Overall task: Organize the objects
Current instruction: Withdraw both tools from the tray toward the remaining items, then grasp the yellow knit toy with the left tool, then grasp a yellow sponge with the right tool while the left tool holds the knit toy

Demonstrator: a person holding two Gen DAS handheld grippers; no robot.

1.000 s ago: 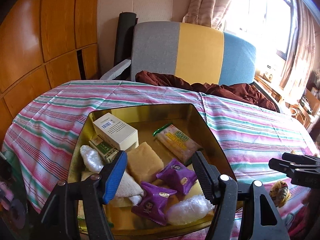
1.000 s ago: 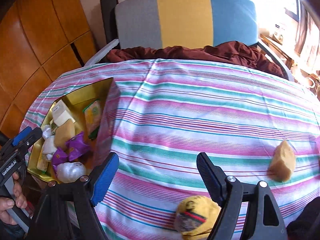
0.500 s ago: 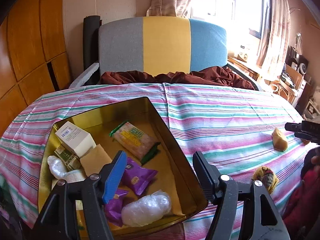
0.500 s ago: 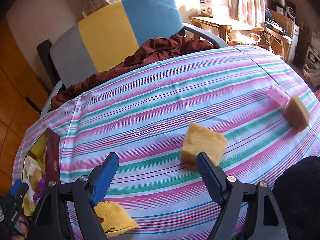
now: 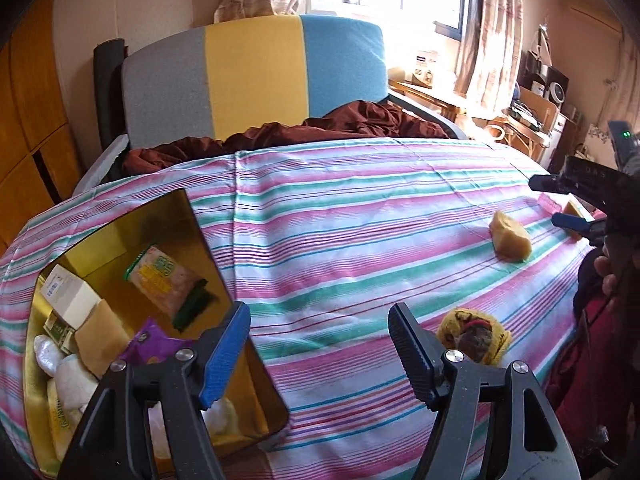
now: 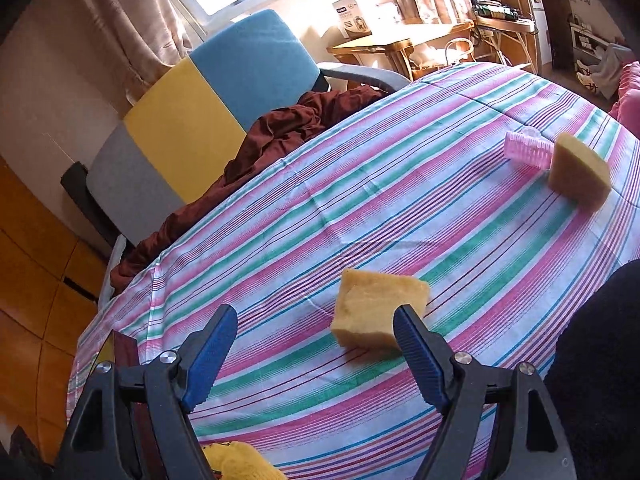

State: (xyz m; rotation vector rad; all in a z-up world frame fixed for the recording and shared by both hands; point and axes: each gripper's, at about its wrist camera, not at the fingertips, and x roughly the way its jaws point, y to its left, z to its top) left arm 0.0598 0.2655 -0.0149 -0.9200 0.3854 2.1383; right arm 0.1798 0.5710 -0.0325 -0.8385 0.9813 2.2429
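- The right gripper (image 6: 316,344) stood spread and empty; the nearer sponge block (image 6: 380,312) lay just ahead of it and a little toward its right finger, whose pad overlapped the block's right edge in the right wrist view; whether they touched could not be told.
- The block's long axis ran roughly across the line of the fingers, so a closing grasp would, by my reading, take it end to end once the tool shifted slightly right and forward.
- Of the two tools the right one was plainly the nearer; from the left gripper (image 5: 320,344) the same sponge block (image 5: 510,236) lay well apart, forward and to the right.
- The left gripper was likewise spread and held nothing; the gold tin (image 5: 192,220) sat directly under and to the left of its left finger, already holding a white carton (image 5: 68,294), a green-edged snack pack (image 5: 164,278), a purple wrapper (image 5: 150,344) and other packets.
- A yellow knitted item (image 5: 474,334) rested just beyond the left gripper's right finger, on the striped cloth (image 5: 340,240).
- Farther ahead and right of the right gripper lay a second sponge (image 6: 578,174) touching a pink brush (image 6: 528,148); both were well apart from the nearer block.
- Nothing stood between the right gripper and the block; the cloth between them lay bare.
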